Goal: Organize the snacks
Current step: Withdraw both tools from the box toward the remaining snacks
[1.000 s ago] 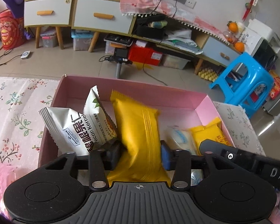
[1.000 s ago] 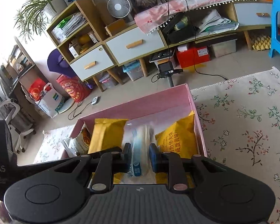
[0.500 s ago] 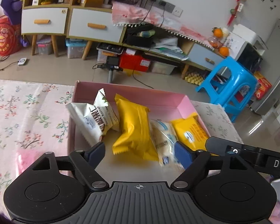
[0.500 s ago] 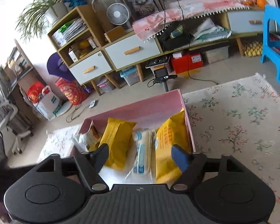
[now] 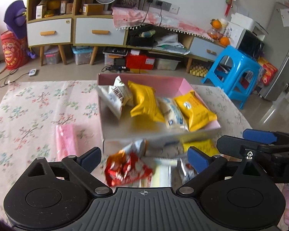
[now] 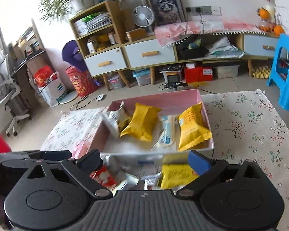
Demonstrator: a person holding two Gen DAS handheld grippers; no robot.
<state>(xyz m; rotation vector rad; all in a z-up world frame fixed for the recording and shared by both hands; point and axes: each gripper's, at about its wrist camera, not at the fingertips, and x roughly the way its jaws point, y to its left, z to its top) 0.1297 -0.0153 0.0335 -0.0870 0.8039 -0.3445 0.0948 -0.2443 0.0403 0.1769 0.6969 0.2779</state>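
Note:
A pink box (image 5: pixel 185 85) (image 6: pixel 202 104) on the floral table holds a white nut packet (image 5: pixel 115 98), a yellow pack (image 5: pixel 144 104) (image 6: pixel 142 121), a white-blue pack (image 5: pixel 173 113) (image 6: pixel 166 130) and a second yellow pack (image 5: pixel 194 111) (image 6: pixel 192 127), side by side. My left gripper (image 5: pixel 144 159) is open and empty above loose snacks in front of the box: a red packet (image 5: pixel 125 170) and a yellow packet (image 5: pixel 200 147) (image 6: pixel 175 175). My right gripper (image 6: pixel 144 160) is open and empty over the same pile.
A pink packet (image 5: pixel 65 144) lies on the floral tablecloth (image 5: pixel 28 111) left of the box. The right gripper's arm (image 5: pixel 269 150) reaches in at the right of the left wrist view. A blue stool (image 5: pixel 235 71) and cabinets (image 5: pixel 73 30) stand beyond the table.
Both grippers let go of their packs in the box, opened, and pulled back toward the near side. The loose snack pile in front of the box has come into view.

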